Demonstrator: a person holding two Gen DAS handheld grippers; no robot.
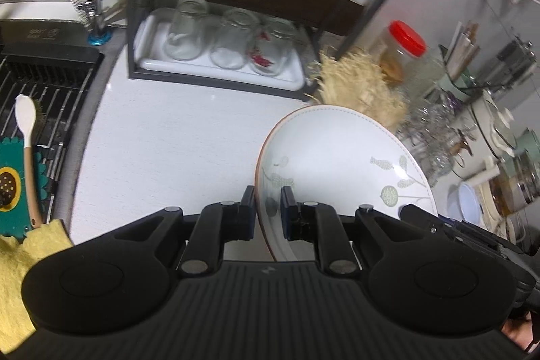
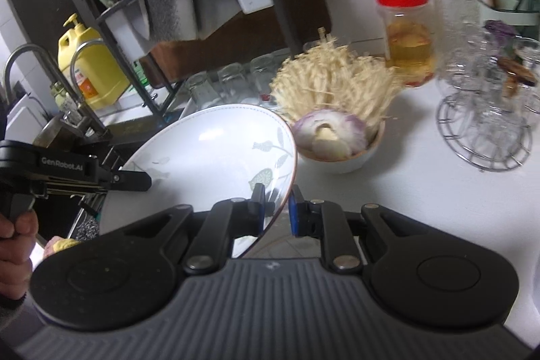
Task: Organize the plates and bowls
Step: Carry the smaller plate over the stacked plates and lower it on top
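A white plate (image 1: 341,157) with a brown rim and grey-green leaf prints is held tilted above the white counter. My left gripper (image 1: 268,211) is shut on its left rim. My right gripper (image 2: 276,208) is shut on its right rim; the plate also shows in the right wrist view (image 2: 209,154), with the left gripper (image 2: 135,179) at its far edge. The right gripper's body shows at the plate's right edge in the left wrist view (image 1: 449,230).
A white bowl (image 2: 341,161) with onion and enoki mushrooms sits behind the plate. A dark rack (image 1: 222,80) holds a tray of upturned glasses (image 1: 229,43). A red-lidded jar (image 2: 406,32) and a wire glass stand (image 2: 486,123) are to the right. A sink rack (image 1: 44,97) is left.
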